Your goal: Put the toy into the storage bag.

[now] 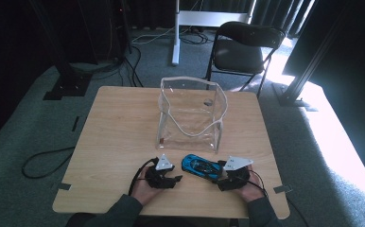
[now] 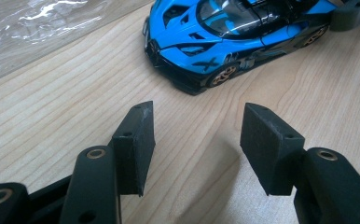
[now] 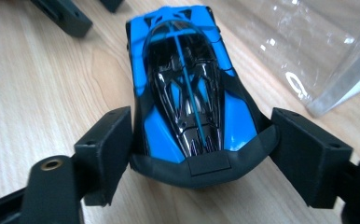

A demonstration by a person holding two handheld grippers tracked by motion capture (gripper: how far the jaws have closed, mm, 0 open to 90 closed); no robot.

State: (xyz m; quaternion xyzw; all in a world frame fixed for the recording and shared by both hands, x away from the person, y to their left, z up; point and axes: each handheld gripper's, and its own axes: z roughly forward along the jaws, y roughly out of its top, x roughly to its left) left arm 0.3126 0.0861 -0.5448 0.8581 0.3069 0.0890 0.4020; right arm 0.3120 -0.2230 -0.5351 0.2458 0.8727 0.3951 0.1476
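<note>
A blue and black toy car point(image 1: 200, 166) lies on the wooden table point(image 1: 119, 132) near its front edge, between the two hands. My right gripper point(image 1: 220, 176) has its jaws around the car's rear end point(image 3: 187, 93), and both pads touch the flanks there. My left gripper point(image 1: 177, 179) stands open on the car's other side. Its pads point(image 2: 136, 144) sit a short way short of the car's nose point(image 2: 225, 42), with only bare wood between them. The right gripper's jaw tip point(image 2: 355, 11) pokes in beside the car's tail.
A clear plastic zip bag point(image 1: 190, 113) stands open just behind the car, its edge close by point(image 3: 308, 46). A black folding chair point(image 1: 244, 47) stands beyond the table's far edge. Cables trail from both grippers toward the front edge.
</note>
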